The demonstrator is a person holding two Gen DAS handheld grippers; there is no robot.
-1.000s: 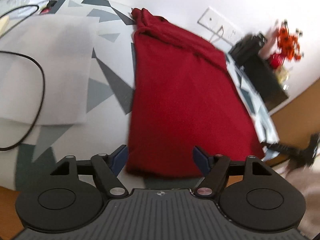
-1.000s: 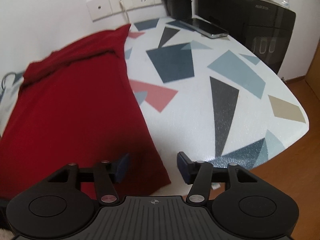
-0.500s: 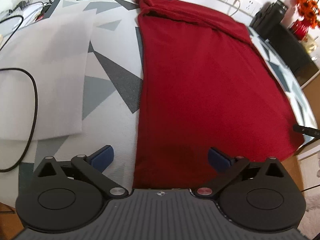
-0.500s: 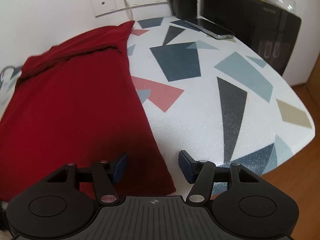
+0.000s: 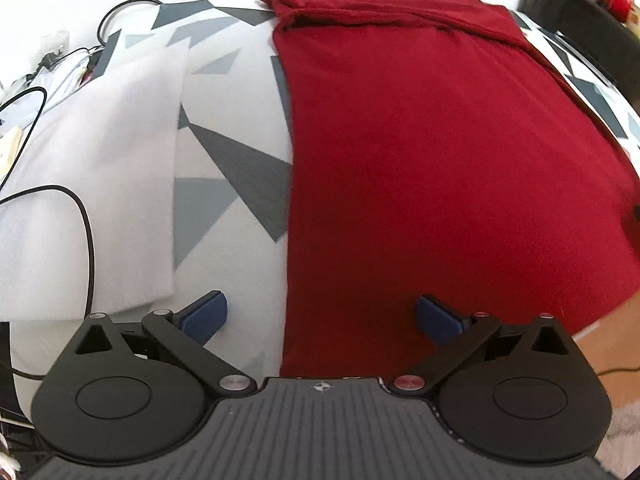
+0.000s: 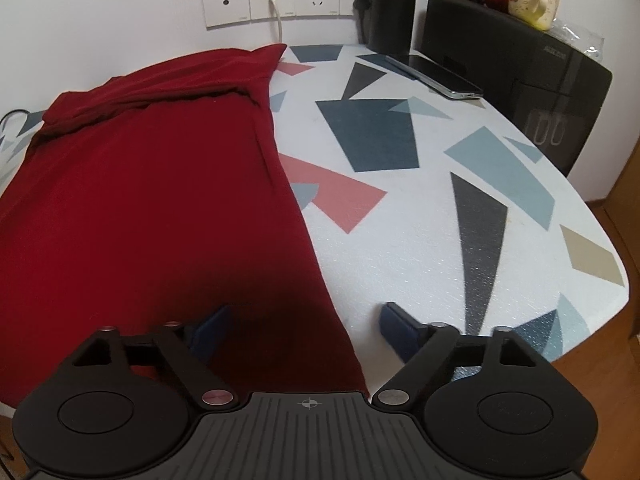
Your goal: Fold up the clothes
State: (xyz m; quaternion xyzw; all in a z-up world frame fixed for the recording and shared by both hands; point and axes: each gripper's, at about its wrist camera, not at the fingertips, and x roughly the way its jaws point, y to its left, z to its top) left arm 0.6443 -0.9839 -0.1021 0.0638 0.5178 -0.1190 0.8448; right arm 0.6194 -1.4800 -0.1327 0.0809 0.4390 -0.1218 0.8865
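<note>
A dark red garment [image 5: 440, 168] lies flat on the patterned table [image 5: 240, 184], folded lengthwise, with bunched folds along its far end. It also shows in the right wrist view [image 6: 152, 208]. My left gripper [image 5: 322, 316] is open and empty, its fingers straddling the garment's near left corner. My right gripper [image 6: 306, 326] is open and empty, its fingers straddling the garment's near right corner, just above the table [image 6: 400, 264].
A white foam sheet [image 5: 88, 184] and black cables [image 5: 86, 232] lie left of the garment. A phone [image 6: 444, 76], a black bottle [image 6: 392, 4], a black box [image 6: 516, 68] and wall sockets [image 6: 280, 0] are at the far right. The table's edge drops off at right.
Both grippers have opened wider and moved closer over the garment's near corners. The left view has swung so the garment's left edge sits between its fingers.
</note>
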